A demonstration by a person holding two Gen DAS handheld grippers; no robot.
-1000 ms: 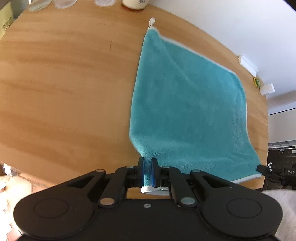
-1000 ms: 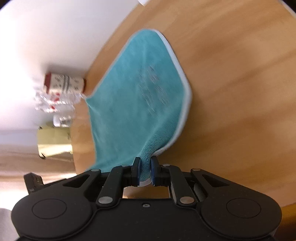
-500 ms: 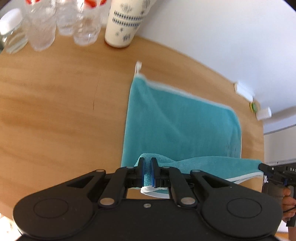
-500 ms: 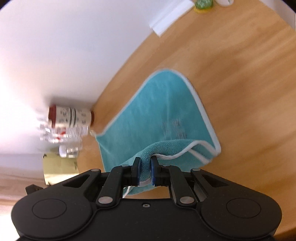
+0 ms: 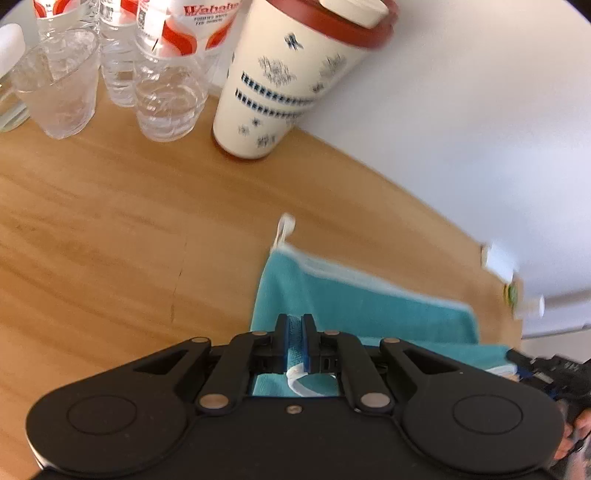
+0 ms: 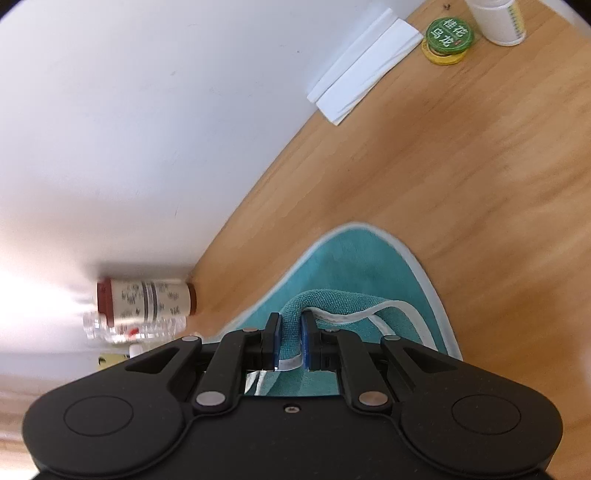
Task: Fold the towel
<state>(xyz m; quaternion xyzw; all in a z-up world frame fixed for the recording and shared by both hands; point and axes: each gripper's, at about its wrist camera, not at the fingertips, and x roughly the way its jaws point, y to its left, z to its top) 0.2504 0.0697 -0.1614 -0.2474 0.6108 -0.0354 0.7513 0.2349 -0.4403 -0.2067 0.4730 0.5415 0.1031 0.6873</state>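
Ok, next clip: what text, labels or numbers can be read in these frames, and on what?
"Wahaha", top edge cropped: red lettering on the water bottle label.
"桂花乌龙", seen upside down: green lid of the small tin.
Small print under the bottle's brand: too blurred to read.
Markings on the white bottle: too small to read.
Tumbler: patterns only, no text.

Towel [image 6: 354,258]: teal looped terry cloth. Table [image 5: 110,221]: smooth wood. Left tool [image 5: 294,341]: matt black plastic.
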